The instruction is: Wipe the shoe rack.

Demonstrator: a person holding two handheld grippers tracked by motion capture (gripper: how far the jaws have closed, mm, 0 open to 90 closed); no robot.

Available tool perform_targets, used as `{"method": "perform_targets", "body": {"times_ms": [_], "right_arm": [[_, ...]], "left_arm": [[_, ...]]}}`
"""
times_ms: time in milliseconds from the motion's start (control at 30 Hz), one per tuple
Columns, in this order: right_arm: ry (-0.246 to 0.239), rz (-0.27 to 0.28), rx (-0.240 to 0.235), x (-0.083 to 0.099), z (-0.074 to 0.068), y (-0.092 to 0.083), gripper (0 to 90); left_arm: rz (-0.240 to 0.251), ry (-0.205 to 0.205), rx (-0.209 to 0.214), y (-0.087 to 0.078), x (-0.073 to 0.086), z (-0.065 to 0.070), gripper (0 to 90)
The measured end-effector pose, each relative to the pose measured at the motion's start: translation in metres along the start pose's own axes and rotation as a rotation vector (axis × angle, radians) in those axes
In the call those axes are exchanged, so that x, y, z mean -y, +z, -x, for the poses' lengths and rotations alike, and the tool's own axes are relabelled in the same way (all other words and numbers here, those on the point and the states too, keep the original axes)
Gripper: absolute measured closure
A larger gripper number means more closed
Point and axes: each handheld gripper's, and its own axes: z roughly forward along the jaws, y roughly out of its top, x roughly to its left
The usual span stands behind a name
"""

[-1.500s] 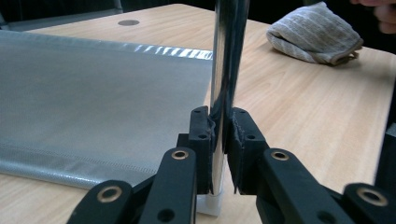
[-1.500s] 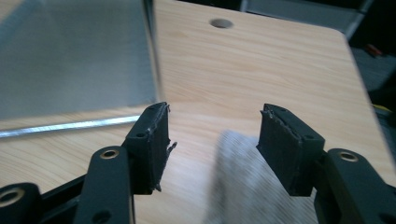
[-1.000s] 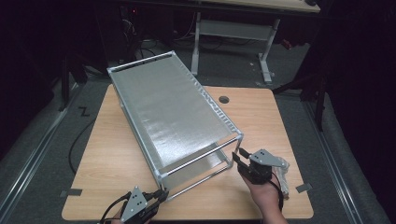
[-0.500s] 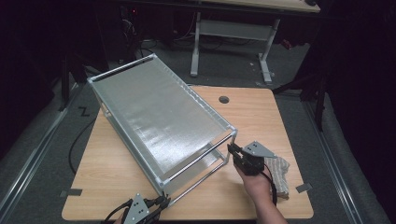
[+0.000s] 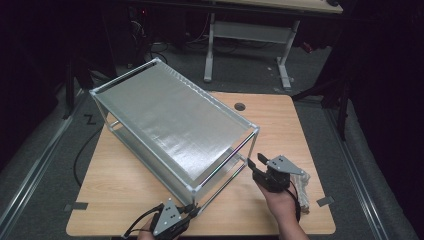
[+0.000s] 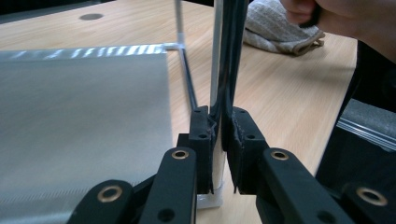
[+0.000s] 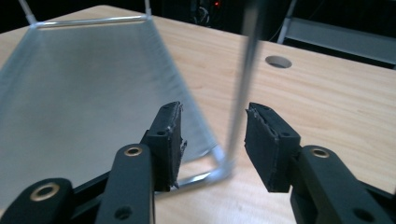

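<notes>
The metal rack (image 5: 175,127) is laid diagonally across the surface (image 5: 295,130), long axis toward far left. Its near corner post is clamped by the left tongs (image 5: 192,210); the right tongs (image 5: 254,164), just opened, are spread around another post untouched.

the metal rack (image 5: 170,130) takes up most of the surface (image 5: 125,200); a folded cloth (image 5: 303,192) lies near the right edge, bare wood between them.

Silver metal-framed rack (image 5: 175,130) with shimmering grey mesh shelves; black left gripper (image 6: 218,135); beige knitted cloth (image 6: 275,28) beyond it on light wooden table (image 5: 280,120).
</notes>
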Motion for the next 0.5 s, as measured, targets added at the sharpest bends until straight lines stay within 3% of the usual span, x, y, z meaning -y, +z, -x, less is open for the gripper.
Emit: {"method": "perform_targets", "body": {"times_ms": [100, 267, 500], "right_arm": [[-0.015, -0.013, -0.004, 0.007, -0.004, -0.010, 55.0], [-0.015, -0.043, 0.030, 0.021, -0.006, -0.027, 52.2], [0.023, -0.063, 0.064, 0.036, -0.001, -0.044, 49.9]], "left_arm": [[-0.004, -0.007, 0.013, 0.023, -0.010, 0.001, 80.3], [0.010, -0.007, 0.027, 0.062, -0.025, -0.001, 80.3], [0.046, -0.013, 0.019, 0.113, -0.042, 0.000, 80.3]]}}
